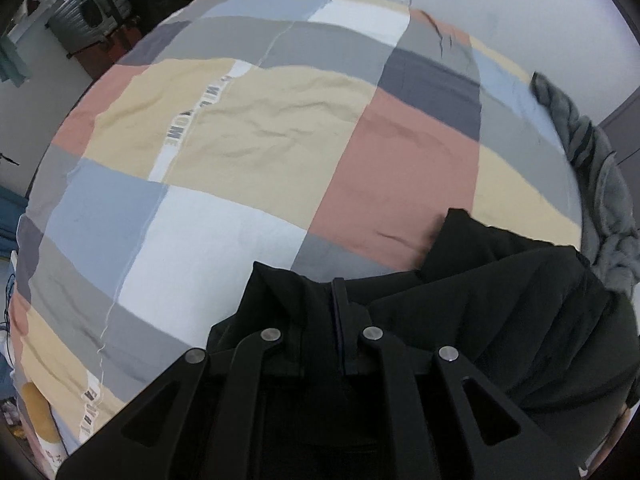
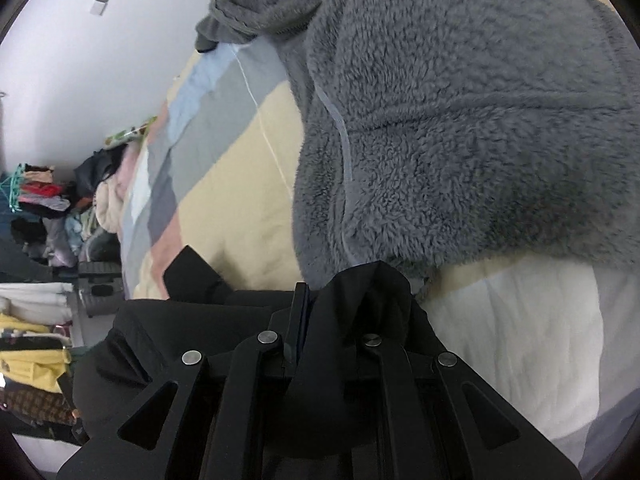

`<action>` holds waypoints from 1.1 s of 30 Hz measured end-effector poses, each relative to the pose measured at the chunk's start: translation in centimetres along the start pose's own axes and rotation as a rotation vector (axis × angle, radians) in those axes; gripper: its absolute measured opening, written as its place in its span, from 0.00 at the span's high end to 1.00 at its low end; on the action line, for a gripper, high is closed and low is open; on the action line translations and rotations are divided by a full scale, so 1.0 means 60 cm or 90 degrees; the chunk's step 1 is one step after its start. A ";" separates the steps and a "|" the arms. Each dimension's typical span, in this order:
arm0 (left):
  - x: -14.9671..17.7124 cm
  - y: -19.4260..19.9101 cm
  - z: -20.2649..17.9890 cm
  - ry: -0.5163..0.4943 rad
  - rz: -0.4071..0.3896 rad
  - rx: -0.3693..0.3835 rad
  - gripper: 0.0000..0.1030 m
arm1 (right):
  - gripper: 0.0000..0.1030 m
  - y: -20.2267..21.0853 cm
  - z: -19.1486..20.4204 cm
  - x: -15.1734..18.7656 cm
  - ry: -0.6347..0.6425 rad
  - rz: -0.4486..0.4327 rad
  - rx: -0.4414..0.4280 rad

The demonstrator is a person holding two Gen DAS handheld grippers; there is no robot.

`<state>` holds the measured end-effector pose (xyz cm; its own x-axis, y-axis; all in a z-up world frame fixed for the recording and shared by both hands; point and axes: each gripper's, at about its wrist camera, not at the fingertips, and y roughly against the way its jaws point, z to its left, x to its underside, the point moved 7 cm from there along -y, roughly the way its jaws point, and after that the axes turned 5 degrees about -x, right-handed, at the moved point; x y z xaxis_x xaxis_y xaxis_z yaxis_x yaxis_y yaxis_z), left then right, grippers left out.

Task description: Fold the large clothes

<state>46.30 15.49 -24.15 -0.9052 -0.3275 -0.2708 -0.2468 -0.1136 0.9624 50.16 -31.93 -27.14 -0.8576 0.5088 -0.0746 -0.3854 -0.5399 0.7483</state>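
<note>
Left wrist view: the left gripper (image 1: 338, 320) is seen nearly closed, a fold of the black garment (image 1: 500, 312) pinched between its jaws. Right wrist view: the right gripper (image 2: 316, 320) is likewise clamped on black cloth. The garment is held low over the patchwork bedspread (image 1: 248, 128), near the grey fleece (image 2: 460, 120). Laying out appears to be in hand; next, the cloth should be spread flat before being released.
</note>
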 end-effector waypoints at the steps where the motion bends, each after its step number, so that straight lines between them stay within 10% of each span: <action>1: -0.001 -0.008 -0.002 0.002 0.004 0.003 0.89 | 0.94 -0.004 -0.003 -0.001 -0.003 0.002 0.001; 14: 0.045 0.023 0.024 0.037 0.036 0.113 0.79 | 0.80 0.060 0.003 0.036 0.011 0.007 -0.067; 16: 0.053 0.049 0.029 0.027 0.023 0.146 0.40 | 0.64 0.088 0.014 0.048 0.038 0.000 -0.079; 18: 0.059 0.079 0.035 0.013 -0.008 0.160 0.18 | 0.33 0.120 0.026 0.060 0.063 -0.022 -0.083; 27: 0.121 0.259 0.029 -0.079 -0.292 0.135 0.16 | 0.15 0.258 0.139 0.150 0.301 -0.212 -0.006; 33: 0.156 0.232 -0.058 -0.133 -0.346 0.150 0.15 | 0.12 0.187 0.218 0.243 0.418 -0.249 -0.013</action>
<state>35.62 7.62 -13.38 -0.6717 -0.0882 -0.7355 -0.7387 0.0050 0.6740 37.77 -21.77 -11.21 -0.6814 0.1667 -0.7127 -0.7035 -0.4179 0.5748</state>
